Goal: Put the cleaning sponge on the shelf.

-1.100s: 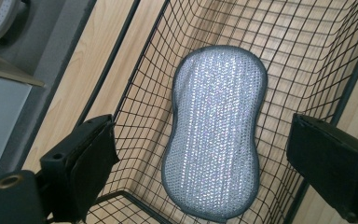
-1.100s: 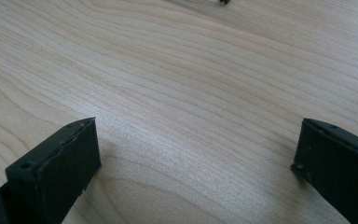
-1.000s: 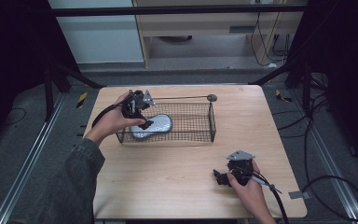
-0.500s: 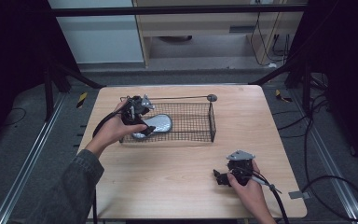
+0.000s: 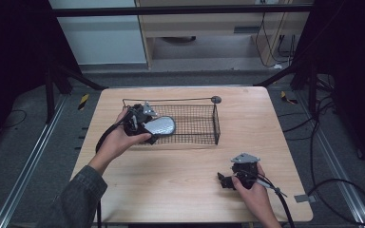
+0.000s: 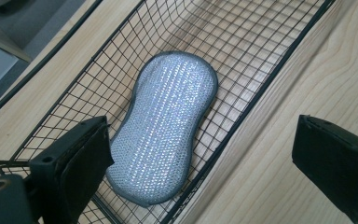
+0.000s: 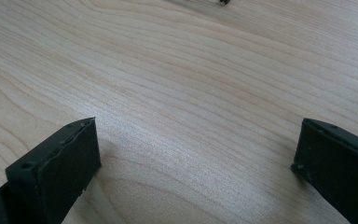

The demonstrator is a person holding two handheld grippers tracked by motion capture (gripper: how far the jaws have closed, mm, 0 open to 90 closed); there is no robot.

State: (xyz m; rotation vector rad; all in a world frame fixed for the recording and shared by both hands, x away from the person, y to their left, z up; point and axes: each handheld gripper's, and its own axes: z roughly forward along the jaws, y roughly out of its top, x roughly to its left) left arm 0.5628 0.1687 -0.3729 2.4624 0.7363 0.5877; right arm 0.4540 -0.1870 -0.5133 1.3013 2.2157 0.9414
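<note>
A person's left hand holds the left gripper [image 5: 148, 128] at the near left corner of a black wire basket [image 5: 204, 124] on a wooden table [image 5: 171, 185]. Its jaws have just been opening and now stand wide apart, nothing pressed between them. Just ahead of and below those jaws, a silvery, peanut-shaped scrubbing sponge [image 6: 165, 123] lies flat on the basket floor; one jaw hangs over the basket beside the sponge, the other over bare table outside the basket's rim. The right gripper [image 5: 229, 180] rests well apart near the table's front edge, jaws spread over bare wood.
</note>
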